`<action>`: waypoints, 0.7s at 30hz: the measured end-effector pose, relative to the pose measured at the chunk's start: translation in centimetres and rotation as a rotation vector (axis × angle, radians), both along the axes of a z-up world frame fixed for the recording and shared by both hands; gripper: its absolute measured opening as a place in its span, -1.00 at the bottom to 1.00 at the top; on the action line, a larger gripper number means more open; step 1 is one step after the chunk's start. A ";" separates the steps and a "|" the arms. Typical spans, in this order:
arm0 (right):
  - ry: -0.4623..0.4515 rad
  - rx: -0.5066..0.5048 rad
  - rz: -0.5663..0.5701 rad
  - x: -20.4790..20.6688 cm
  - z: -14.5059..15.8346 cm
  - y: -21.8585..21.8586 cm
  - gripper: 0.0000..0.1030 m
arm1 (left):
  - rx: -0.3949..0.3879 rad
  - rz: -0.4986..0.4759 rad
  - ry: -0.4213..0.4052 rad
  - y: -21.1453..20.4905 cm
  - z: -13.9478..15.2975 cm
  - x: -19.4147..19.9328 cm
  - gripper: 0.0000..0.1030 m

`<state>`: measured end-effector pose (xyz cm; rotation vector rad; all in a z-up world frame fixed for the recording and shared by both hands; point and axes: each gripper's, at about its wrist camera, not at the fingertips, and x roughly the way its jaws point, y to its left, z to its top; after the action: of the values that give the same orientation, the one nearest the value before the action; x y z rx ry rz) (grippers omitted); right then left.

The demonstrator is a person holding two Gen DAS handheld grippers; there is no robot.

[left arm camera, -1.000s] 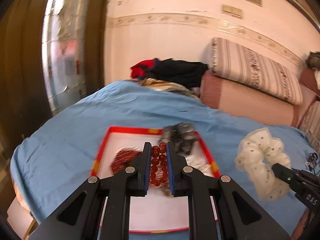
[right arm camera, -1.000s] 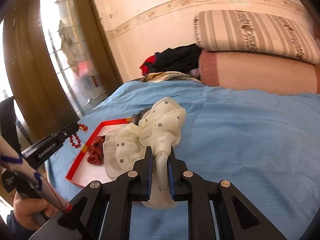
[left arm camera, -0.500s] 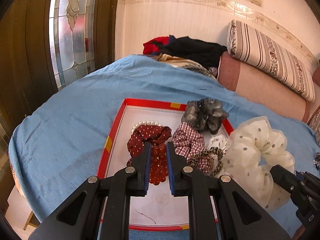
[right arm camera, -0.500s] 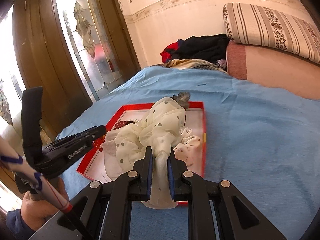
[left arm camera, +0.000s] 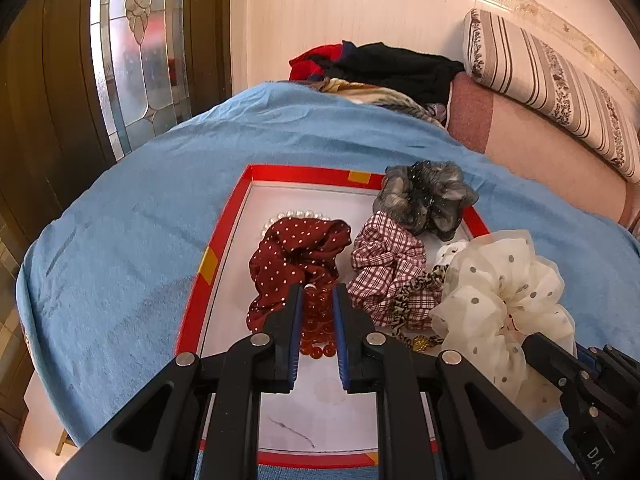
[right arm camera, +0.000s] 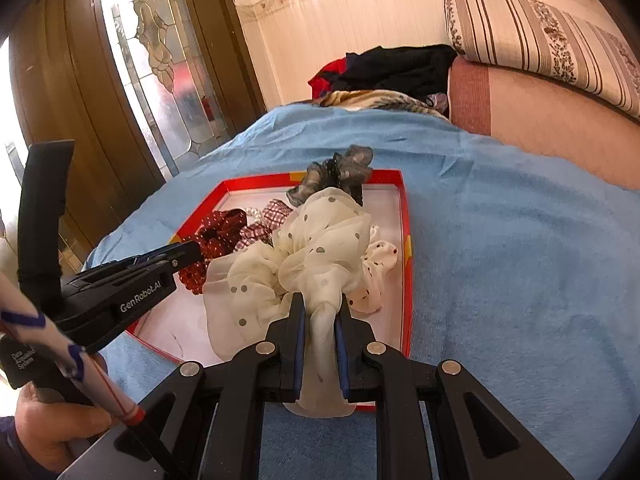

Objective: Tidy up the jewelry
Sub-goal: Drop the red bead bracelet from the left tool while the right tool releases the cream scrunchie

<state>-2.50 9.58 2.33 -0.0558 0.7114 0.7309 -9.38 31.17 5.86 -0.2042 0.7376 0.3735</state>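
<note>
i have both loads over the red-rimmed tray (left arm camera: 224, 232) on the blue bedspread (left arm camera: 120, 240) and neither is down yet. my left gripper (left arm camera: 316, 320) has its fingers pinching the strand of red beads (left arm camera: 316, 332), which hangs just above the tray's white floor, right in front of the maroon dotted scrunchie (left arm camera: 296, 256). my right gripper (right arm camera: 320, 320) has its fingers clamped on a tail of the cream dotted scrunchie (right arm camera: 320, 248), its bulk draped above the near right part of the tray. already lying inside, as far as i can judge: the maroon one with a pearl bracelet (left arm camera: 296, 215) behind it, the checked scrunchie (left arm camera: 384, 256), a leopard-print one (left arm camera: 420, 288), a white one with dark dots (right arm camera: 380, 264), and the grey scrunchie (left arm camera: 424, 196) slumped over the far rim. so most of the sorting looks done; what i reckon remains is lowering and releasing these two pieces. whether anything else waits outside the tray, i cannot tell from here
</note>
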 end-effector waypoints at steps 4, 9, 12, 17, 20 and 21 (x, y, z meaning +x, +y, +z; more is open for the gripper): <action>0.010 -0.012 -0.002 0.3 -0.5 0.3 -0.72 | 0.000 -0.006 0.018 0.0 -0.4 0.3 -0.72; 0.023 -0.022 -0.002 0.5 -1.0 0.8 -0.72 | 0.001 -0.011 0.049 0.1 -1.0 0.7 -0.72; 0.028 -0.029 0.000 0.6 -1.3 1.2 -0.72 | -0.001 -0.010 0.063 0.2 -1.2 1.0 -0.72; 0.035 -0.036 0.001 0.6 -1.6 1.7 -0.72 | 0.000 -0.013 0.083 0.3 -1.6 1.2 -0.72; 0.042 -0.045 0.005 0.9 -1.9 2.1 -0.72 | 0.001 -0.013 0.090 0.3 -1.8 1.3 -0.72; 0.042 -0.048 0.007 0.9 -2.0 2.3 -0.72 | 0.000 -0.013 0.093 0.3 -1.8 1.4 -0.72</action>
<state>-1.57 11.84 0.36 -0.0863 0.7696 0.7232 -8.01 31.44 4.03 -0.1824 0.8304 0.3724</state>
